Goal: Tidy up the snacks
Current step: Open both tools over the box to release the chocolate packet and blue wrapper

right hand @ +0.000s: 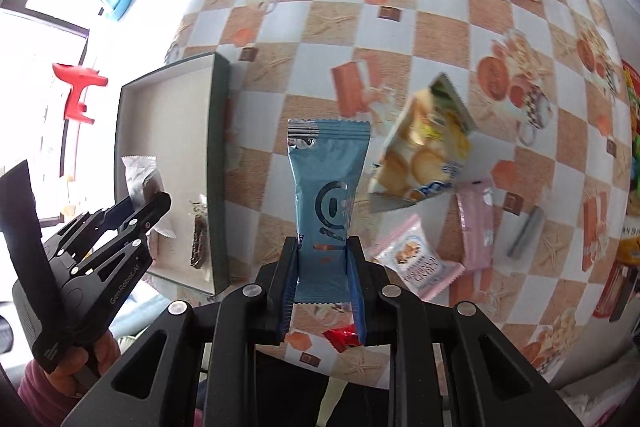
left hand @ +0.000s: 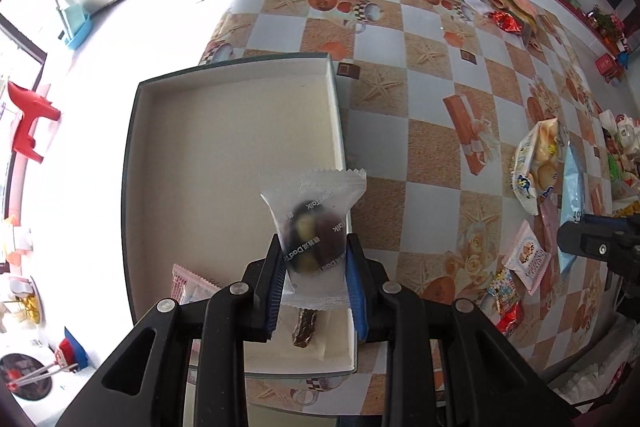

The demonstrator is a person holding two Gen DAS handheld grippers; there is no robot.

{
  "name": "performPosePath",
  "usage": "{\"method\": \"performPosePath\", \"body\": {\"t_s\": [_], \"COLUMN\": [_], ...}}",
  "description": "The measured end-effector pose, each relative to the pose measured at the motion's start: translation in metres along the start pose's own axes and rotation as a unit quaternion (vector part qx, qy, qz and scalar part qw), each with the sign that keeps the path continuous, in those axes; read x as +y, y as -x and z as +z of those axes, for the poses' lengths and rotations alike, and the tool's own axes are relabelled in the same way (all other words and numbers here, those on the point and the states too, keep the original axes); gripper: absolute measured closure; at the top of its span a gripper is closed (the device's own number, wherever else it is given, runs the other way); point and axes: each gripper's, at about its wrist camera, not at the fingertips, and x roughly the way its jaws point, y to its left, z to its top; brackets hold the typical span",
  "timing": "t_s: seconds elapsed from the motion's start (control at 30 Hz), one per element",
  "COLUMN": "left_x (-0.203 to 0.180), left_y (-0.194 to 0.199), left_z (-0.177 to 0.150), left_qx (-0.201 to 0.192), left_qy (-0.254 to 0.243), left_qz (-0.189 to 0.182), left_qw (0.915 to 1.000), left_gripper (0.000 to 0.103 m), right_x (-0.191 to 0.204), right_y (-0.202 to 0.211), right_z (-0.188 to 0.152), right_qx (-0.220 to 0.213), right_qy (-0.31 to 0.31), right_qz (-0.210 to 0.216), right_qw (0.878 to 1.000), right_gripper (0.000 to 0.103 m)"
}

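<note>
Left wrist view: the left gripper [left hand: 314, 259] is clamped on a clear snack packet [left hand: 316, 227] with dark pieces inside, held over the near right corner of the open box [left hand: 236, 99]. Inside the box, a brown bar [left hand: 304, 327] lies below the packet and a pink packet [left hand: 188, 283] sits at the near left. A cookie bag [left hand: 536, 163] lies well right of the box.

Right wrist view: the right gripper [right hand: 324, 267] grips a blue packet [right hand: 326, 195] upright, right of the box [right hand: 218, 163]. The cookie bag [right hand: 424, 147] is just beyond the blue packet, farther right of the box.
</note>
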Motion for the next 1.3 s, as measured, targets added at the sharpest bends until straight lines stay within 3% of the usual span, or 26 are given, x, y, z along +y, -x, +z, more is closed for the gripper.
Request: {"method": "performPosePath", "body": {"t_s": [0.53,1.07,1.1,1.17,1.2,1.23,1.3], "left_x": [0.065,0.086,0.086,0.087,0.087,0.087,0.086], "left_y": [-0.018,-0.03,-0.032,-0.032,-0.031,-0.029,-0.028], "left_z": [-0.037,-0.059,-0.06,-0.062,-0.064,-0.065,-0.065], "left_qx": [0.027,0.055,0.059,0.06,0.058,0.053,0.05], "left_qy": [0.079,0.1,0.101,0.102,0.103,0.102,0.101], "left_qz": [0.024,0.034,0.034,0.031,0.033,0.036,0.034], "left_qw": [0.9963,0.9929,0.9926,0.9924,0.9925,0.9927,0.993], "left_gripper": [0.072,0.071,0.065,0.045,0.031,0.025,0.024], "right_x": [0.093,0.157,0.158,0.158,0.156,0.153,0.143], "right_y": [-0.038,-0.083,-0.085,-0.089,-0.091,-0.092,-0.092], "right_z": [0.017,0.035,0.037,0.039,0.04,0.04,0.04], "right_qx": [0.044,0.075,0.073,0.078,0.082,0.085,0.076], "right_qy": [0.099,0.122,0.121,0.118,0.115,0.11,0.096], "right_qz": [0.025,0.053,0.05,0.044,0.041,0.038,0.029], "right_qw": [0.994,0.988,0.989,0.989,0.989,0.99,0.992], "right_gripper": [0.078,0.078,0.078,0.078,0.071,0.044,0.008]}}
